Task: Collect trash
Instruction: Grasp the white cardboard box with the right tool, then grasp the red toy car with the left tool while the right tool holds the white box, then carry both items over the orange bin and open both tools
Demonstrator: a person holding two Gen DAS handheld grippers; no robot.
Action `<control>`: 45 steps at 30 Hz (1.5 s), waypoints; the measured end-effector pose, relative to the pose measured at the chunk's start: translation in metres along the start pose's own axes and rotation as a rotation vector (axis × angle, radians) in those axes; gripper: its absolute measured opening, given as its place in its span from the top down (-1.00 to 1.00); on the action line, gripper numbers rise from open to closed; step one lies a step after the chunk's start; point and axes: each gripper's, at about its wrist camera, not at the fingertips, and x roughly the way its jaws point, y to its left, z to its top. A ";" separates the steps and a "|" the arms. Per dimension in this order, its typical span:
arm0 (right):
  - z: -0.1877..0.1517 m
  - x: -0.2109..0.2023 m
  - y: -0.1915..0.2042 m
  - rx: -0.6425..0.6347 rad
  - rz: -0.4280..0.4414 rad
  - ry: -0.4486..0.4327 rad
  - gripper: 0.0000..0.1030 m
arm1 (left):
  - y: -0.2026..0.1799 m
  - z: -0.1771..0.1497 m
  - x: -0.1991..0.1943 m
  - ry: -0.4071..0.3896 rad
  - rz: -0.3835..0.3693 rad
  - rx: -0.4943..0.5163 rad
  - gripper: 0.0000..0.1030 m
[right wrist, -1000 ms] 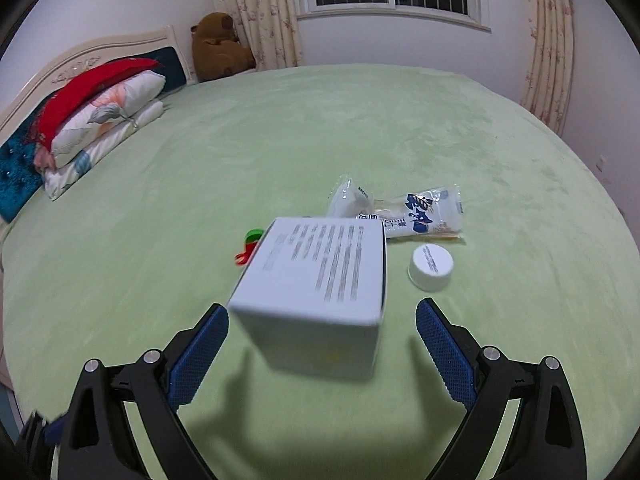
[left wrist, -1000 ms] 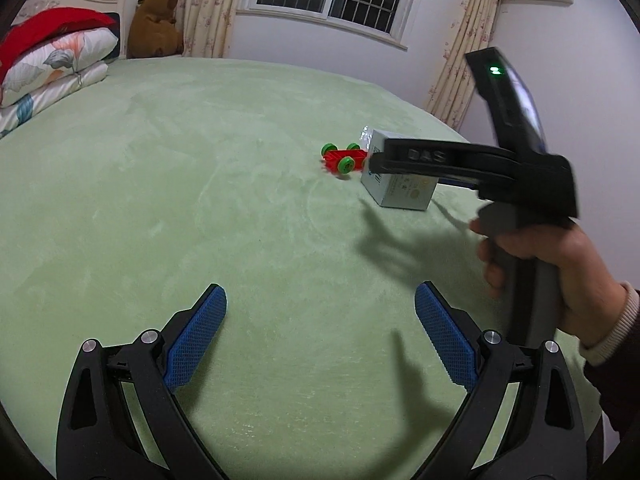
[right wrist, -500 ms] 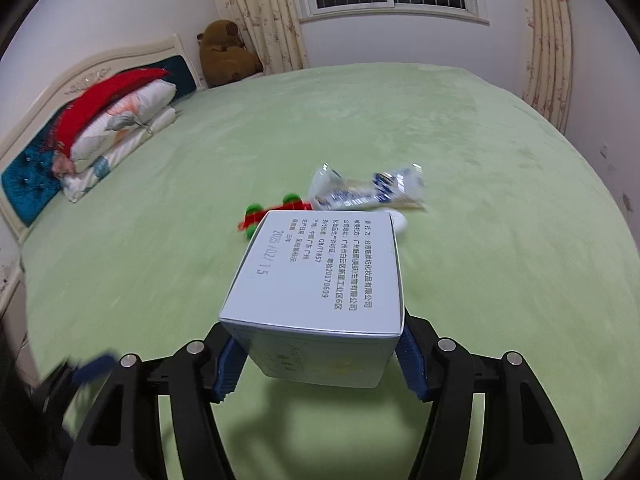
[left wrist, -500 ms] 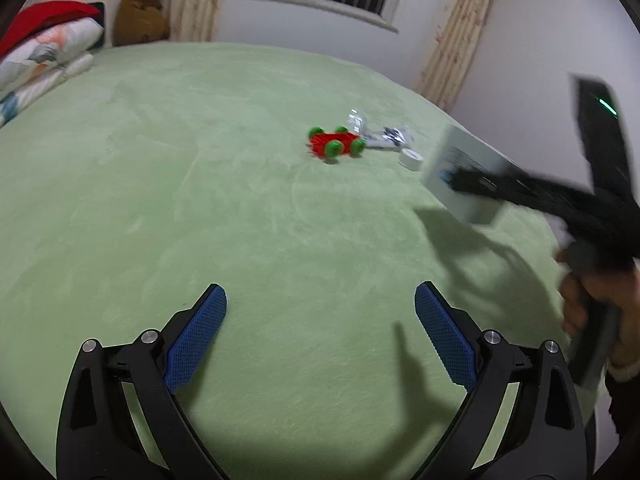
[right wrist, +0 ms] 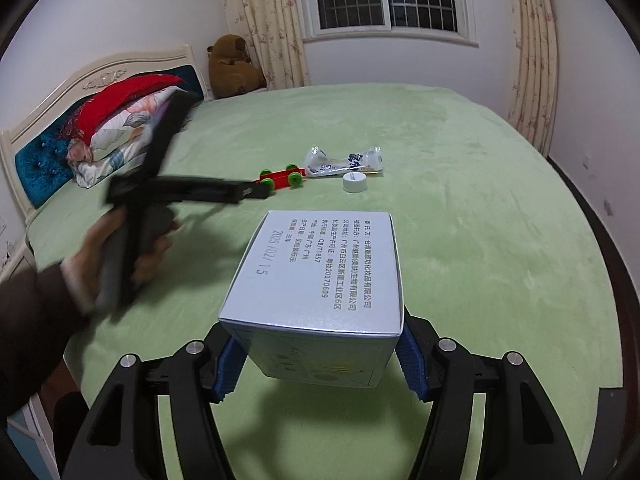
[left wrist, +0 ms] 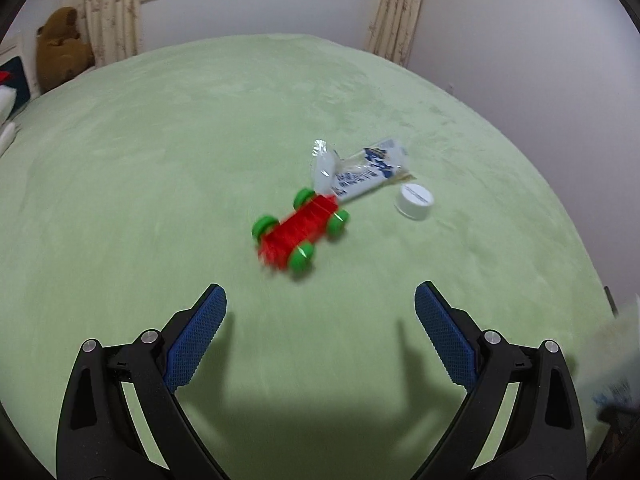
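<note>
My right gripper (right wrist: 318,364) is shut on a pale blue cardboard box (right wrist: 320,292) with printed text and holds it above the green bedspread (right wrist: 460,240). My left gripper (left wrist: 320,340) is open and empty, just short of a red toy car with green wheels (left wrist: 300,232). Behind the car lie a crumpled clear wrapper (left wrist: 360,174) and a white bottle cap (left wrist: 414,201). In the right wrist view the left gripper (right wrist: 256,192) reaches toward the car (right wrist: 280,178), with the wrapper (right wrist: 344,162) and cap (right wrist: 355,182) beyond.
Pillows (right wrist: 120,128) and a headboard (right wrist: 48,148) are at the bed's left end. A brown teddy bear (right wrist: 232,68) sits in the corner by the curtains. The bed's edge (right wrist: 600,220) and wall are at the right.
My right gripper closed on the box, lifted it and drew it back toward the bed's edge. My left gripper swung right and forward toward the toy car.
</note>
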 end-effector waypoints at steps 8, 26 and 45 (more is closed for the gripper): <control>-0.006 0.001 -0.005 0.008 0.014 0.009 -0.22 | 0.017 0.023 0.043 0.055 -0.016 0.019 -0.80; -0.019 -0.009 -0.008 0.043 0.022 0.013 -0.22 | -0.008 0.013 0.026 0.002 0.043 -0.010 0.36; -0.082 -0.081 0.023 0.020 0.046 0.083 -0.23 | -0.088 -0.131 -0.115 -0.029 0.078 -0.104 0.36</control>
